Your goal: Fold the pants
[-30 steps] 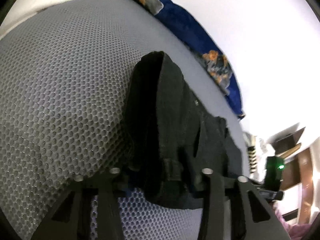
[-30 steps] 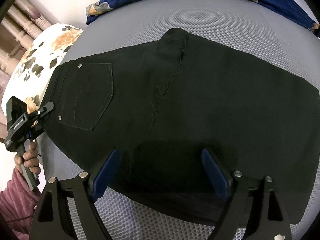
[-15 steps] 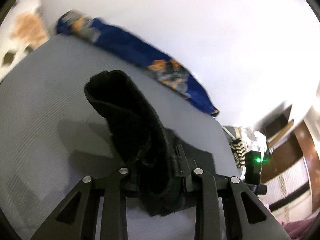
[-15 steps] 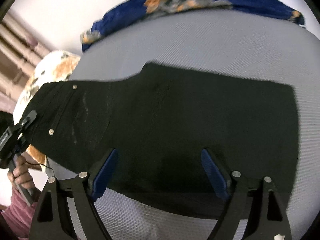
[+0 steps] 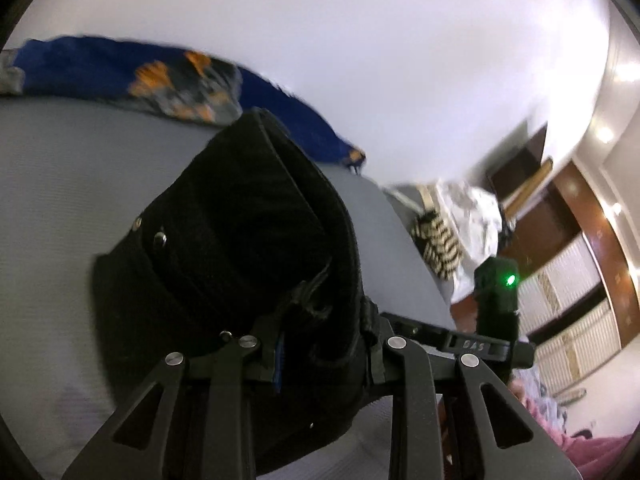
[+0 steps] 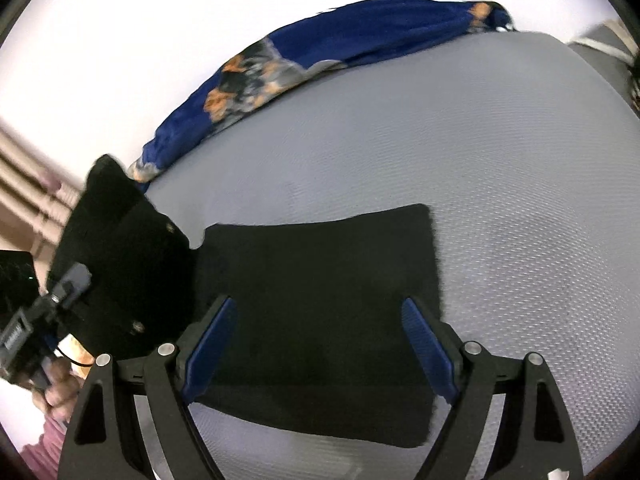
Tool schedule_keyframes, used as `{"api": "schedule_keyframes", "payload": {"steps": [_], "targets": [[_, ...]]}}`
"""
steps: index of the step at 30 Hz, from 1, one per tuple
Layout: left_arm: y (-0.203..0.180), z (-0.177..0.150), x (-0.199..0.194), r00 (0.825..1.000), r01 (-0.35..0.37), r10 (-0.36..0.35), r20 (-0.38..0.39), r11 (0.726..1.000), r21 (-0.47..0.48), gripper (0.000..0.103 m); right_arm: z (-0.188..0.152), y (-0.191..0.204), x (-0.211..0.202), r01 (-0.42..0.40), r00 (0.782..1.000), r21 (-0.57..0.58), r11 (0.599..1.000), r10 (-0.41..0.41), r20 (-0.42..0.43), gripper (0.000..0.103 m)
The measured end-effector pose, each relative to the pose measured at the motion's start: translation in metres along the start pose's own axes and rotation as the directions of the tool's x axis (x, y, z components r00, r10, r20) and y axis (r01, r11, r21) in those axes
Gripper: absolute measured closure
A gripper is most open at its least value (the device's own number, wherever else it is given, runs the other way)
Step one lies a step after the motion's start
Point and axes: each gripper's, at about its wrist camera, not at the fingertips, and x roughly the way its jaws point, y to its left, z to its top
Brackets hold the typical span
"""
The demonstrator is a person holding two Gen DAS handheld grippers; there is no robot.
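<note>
Pants [image 5: 240, 264] waistband lifted off grey mesh bed [image 6: 500, 184], white wall [image 5: 360, 40] behind

My left gripper [image 5: 320, 344] is clamped on the waistband of the black pants [image 5: 240, 248], bunched and lifted at the centre of the frame, two metal rivets showing at mid-left. Grey mattress [image 5: 60, 184] spreads across the left. A blue floral cloth [image 5: 168, 76] lies along its edge, upper left. My right gripper [image 5: 496, 304], green light glowing, sits at right.

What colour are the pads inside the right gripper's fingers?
Blue, on black fingers; clearest in the right wrist view.
</note>
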Motion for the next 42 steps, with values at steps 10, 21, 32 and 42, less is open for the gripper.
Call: {"api": "schedule_keyframes", "payload": {"steps": [10, 21, 32, 42], "targets": [[-0.026, -0.039, 0.109, 0.976, -0.081, 0.094, -0.195, 0.994, 0.073, 0.075, -0.002, -0.051, 0.010, -0.036, 0.998, 0.083, 0.996, 0.039, -0.039, 0.020], [-0.058, -0.065, 0.109, 0.954, -0.136, 0.210, -0.216, 0.941, 0.310, 0.043, 0.006, -0.060, 0.059, -0.263, 0.947, 0.145, 0.954, 0.284, -0.149, 0.020], [-0.008, -0.054, 0.032, 0.944, -0.299, 0.322, -0.067, 0.925, 0.235, 0.040, 0.026, -0.058, 0.097, -0.446, 0.862, 0.169, 0.879, 0.473, -0.183, 0.031], [0.034, -0.054, 0.025, 0.920, -0.380, 0.388, -0.054, 0.918, 0.117, 0.040, 0.040, -0.046, 0.115, -0.442, 0.858, 0.154, 0.884, 0.466, -0.214, 0.078]]}}
